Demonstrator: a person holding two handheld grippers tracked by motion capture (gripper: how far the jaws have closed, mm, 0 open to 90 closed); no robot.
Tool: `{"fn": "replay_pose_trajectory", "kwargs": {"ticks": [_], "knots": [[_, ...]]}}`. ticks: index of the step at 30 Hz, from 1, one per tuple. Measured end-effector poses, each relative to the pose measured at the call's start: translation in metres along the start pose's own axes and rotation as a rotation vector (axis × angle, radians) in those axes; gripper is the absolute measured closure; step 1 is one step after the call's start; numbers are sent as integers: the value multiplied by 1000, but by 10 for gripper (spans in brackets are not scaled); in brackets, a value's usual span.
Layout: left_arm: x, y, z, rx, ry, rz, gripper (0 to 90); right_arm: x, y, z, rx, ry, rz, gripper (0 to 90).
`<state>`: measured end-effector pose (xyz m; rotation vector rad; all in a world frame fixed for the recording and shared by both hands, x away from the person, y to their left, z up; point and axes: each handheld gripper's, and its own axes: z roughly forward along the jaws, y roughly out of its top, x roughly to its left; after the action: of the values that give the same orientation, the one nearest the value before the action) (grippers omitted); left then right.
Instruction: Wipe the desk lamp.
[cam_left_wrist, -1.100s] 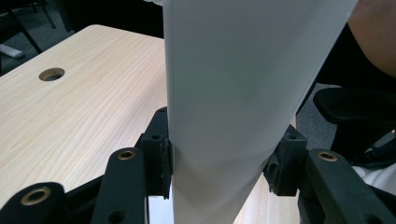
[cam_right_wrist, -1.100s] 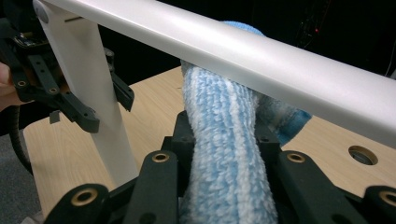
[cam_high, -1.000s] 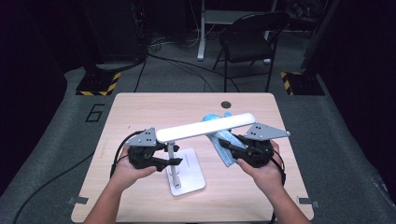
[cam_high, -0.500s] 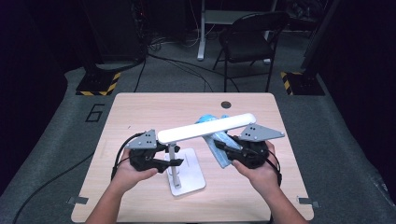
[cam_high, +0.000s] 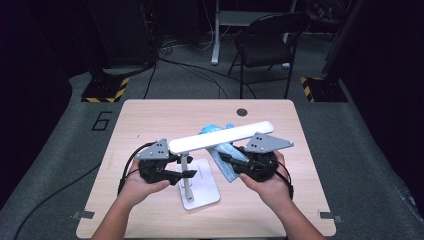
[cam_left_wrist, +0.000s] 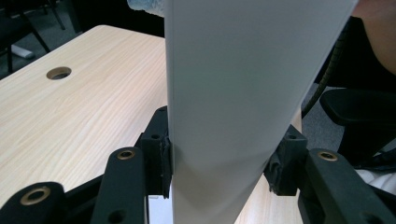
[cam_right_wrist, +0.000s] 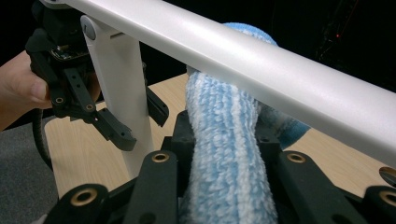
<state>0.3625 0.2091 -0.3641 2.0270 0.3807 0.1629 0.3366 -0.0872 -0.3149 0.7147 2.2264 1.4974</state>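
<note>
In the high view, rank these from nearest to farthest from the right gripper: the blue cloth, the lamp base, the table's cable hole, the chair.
1. Blue cloth: clamped in the right gripper.
2. Lamp base: just left of it, near the table's front.
3. Cable hole: toward the table's far edge.
4. Chair: on the floor beyond the table.

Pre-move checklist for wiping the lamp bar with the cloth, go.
1. Left gripper clamped on the lamp post: ok.
2. Right gripper shut on the blue cloth: ok.
3. Cloth touching the lamp bar: ok, it presses up against the underside.
4. Lamp base flat on the table: ok.
5. Bar joint tight enough to take a wipe: cannot tell.
6. Cables clear of the base: cannot tell.
</note>
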Motion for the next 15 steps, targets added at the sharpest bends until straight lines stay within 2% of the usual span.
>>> {"fn": "replay_pose_trajectory", "kwargs": {"ticks": [3, 8, 15], "knots": [[0, 2, 1, 21, -3, 1, 519, -2, -1, -1, -2, 2, -8, 695], [0, 3, 1, 28, -3, 0, 519, -8, -4, -5, -3, -7, 6, 695], [-1, 2, 1, 22, 5, 1, 520, -21, -13, -15, -2, -44, 49, 695]]}}
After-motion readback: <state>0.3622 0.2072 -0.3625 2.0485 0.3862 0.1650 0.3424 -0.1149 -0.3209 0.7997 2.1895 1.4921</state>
